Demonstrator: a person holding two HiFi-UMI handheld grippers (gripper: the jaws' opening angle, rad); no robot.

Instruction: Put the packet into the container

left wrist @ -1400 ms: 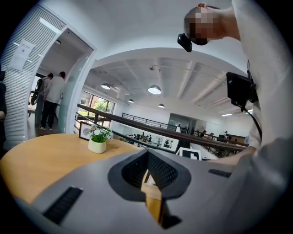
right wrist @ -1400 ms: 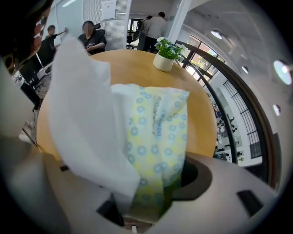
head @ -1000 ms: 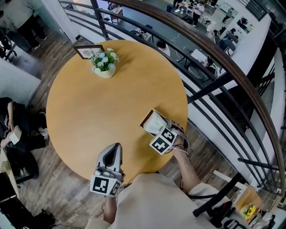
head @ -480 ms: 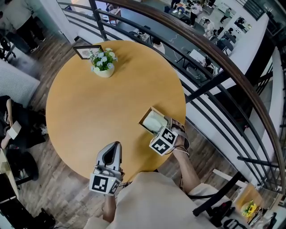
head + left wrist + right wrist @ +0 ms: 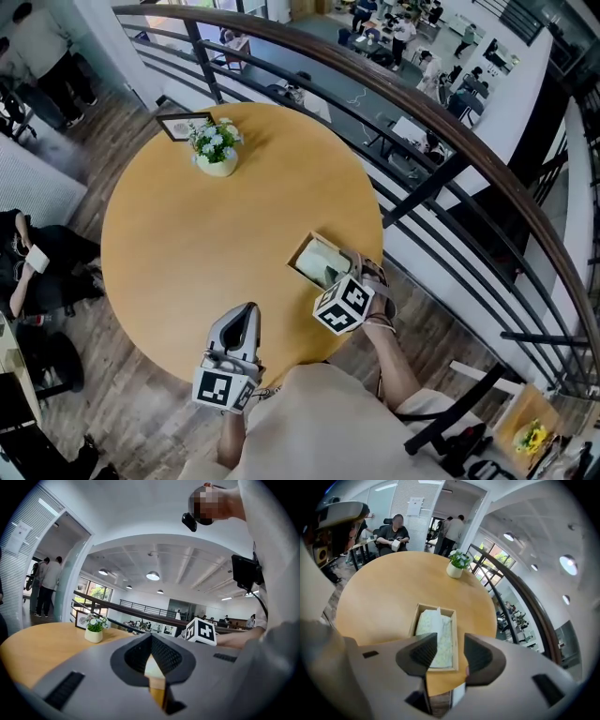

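The pale green patterned packet [image 5: 324, 262] lies flat inside the small wooden container [image 5: 301, 248], which sits near the round table's right edge. My right gripper [image 5: 353, 274] hovers just behind the container, on the near side. In the right gripper view its jaws are closing with a gap between them and nothing in it. The packet [image 5: 436, 630] and the container [image 5: 414, 620] lie just beyond the right gripper [image 5: 450, 656]. My left gripper [image 5: 241, 323] rests shut and empty at the table's near edge. In the left gripper view, the left gripper [image 5: 151, 660] points across the tabletop.
A white pot of flowers [image 5: 217, 148] and a small picture frame [image 5: 184, 124] stand at the table's far side. A dark railing [image 5: 441, 159] curves closely round the table's right. A seated person [image 5: 28, 272] is on the left, off the table.
The packet stood up out of the container between the right jaws a second ago; now it lies flat inside. The right gripper has drawn back toward the table edge. The left gripper stayed put.
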